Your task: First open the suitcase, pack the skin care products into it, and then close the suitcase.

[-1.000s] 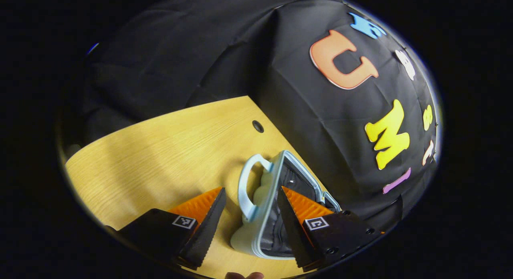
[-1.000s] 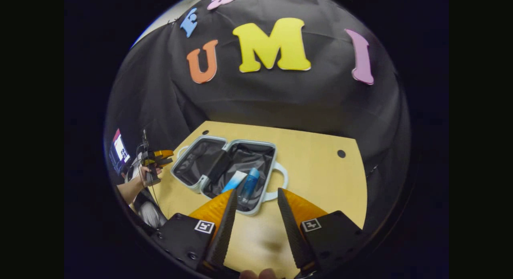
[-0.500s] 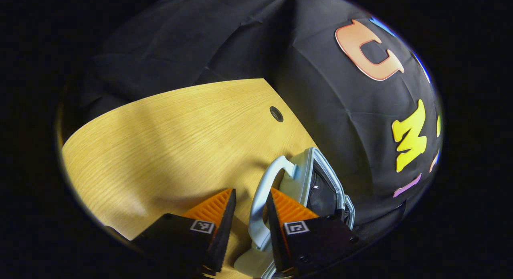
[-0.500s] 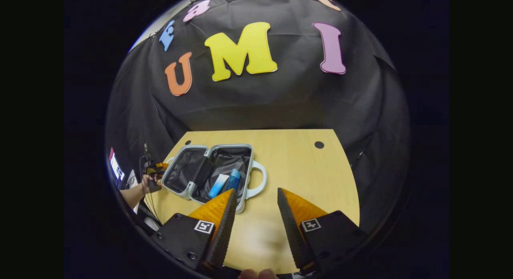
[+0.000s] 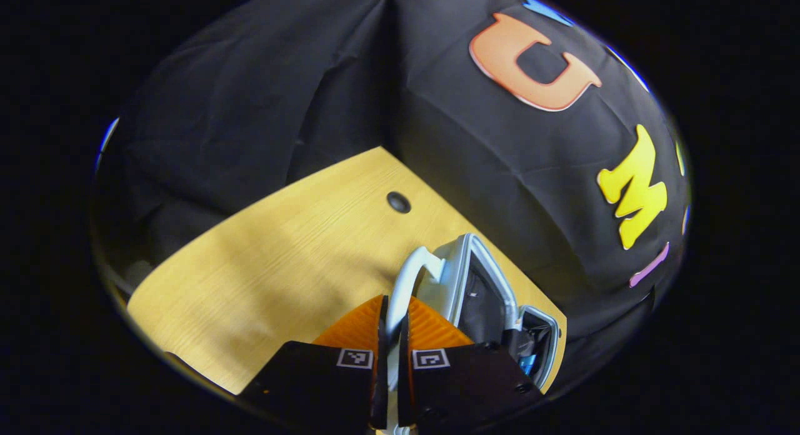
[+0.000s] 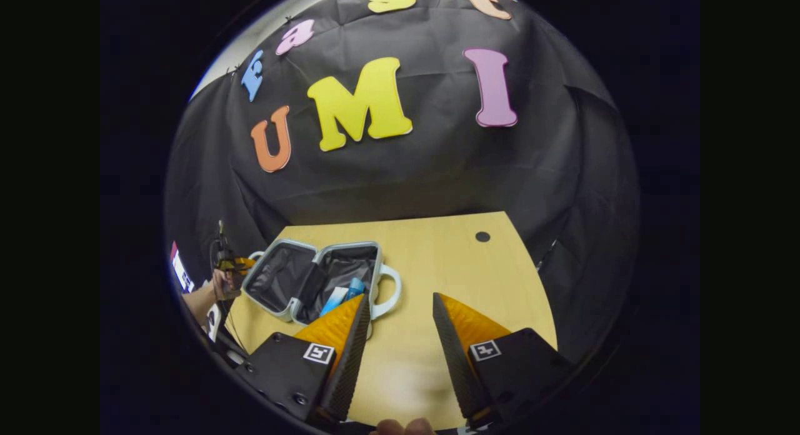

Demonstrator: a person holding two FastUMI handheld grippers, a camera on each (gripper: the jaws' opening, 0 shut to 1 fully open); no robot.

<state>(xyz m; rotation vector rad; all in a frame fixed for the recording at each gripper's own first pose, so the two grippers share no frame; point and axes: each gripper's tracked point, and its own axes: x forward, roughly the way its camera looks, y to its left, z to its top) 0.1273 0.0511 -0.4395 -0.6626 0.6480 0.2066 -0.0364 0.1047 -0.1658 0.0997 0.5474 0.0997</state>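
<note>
left gripper view: the left gripper (image 5: 389, 335) pinches the handle (image 5: 403, 285) of the suitcase (image 5: 465, 291), both fingers pressed on it, its lid tilted up off the table (image 5: 281, 266). right gripper view: the right gripper (image 6: 395, 325) hangs spread over bare table, the open suitcase (image 6: 312, 279) to its left holding blue tubes (image 6: 342, 292).

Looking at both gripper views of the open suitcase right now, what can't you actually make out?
- Left gripper view: the lower handle is hidden between the left gripper fingers; the suitcase interior is seen edge-on.
- Right gripper view: the blue skin care products are too small to count, partly behind the right gripper finger.
- Right gripper view: the far gripper's grip is too small.
</note>
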